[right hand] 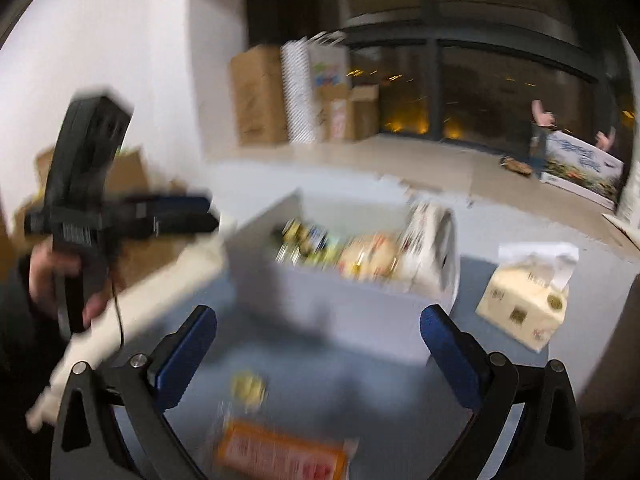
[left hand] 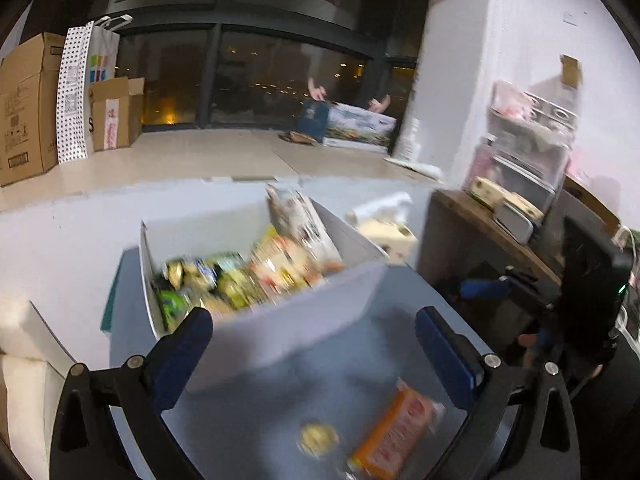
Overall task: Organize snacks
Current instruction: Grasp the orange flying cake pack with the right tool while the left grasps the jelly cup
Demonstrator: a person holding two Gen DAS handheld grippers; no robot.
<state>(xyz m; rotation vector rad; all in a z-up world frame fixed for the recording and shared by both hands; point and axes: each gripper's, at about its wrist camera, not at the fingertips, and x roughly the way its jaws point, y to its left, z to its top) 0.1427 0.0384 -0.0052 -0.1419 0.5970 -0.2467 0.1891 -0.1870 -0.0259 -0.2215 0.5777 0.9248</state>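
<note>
A white open-topped box [left hand: 256, 320] stands on the grey tabletop [left hand: 360, 392], packed with snack packets [left hand: 240, 280] in green, yellow and orange wrappers; motion blur hides their labels. A taller white carton [left hand: 298, 216] leans upright against the box's far right corner. Two snacks lie loose on the tabletop in front of the box: an orange packet [left hand: 396, 432] lying flat, and just beside it a small round yellow item [left hand: 318, 438], too blurred to identify. The left gripper [left hand: 316, 352] hangs over the near edge of the table with its blue-padded fingers [left hand: 180, 352] spread wide, nothing between them; the box's near wall sits beyond the tips and the loose packet below them. The right gripper [right hand: 320, 352] is likewise spread wide and empty, its blue pads [right hand: 452, 356] flanking the view of the box, with the orange packet at the bottom of its view. The person's left hand [right hand: 52, 284] grips the black handle of the left tool. To the right of the box a cream tissue pack [right hand: 524, 300] rests on the tabletop, well apart from it. Further right a wooden shelf [left hand: 480, 224] carries clear storage containers [left hand: 528, 148]. Across the tiled floor [left hand: 200, 156], cardboard boxes [left hand: 28, 108] and a dotted paper bag [left hand: 74, 96] stand against the dark window [left hand: 256, 80].
</note>
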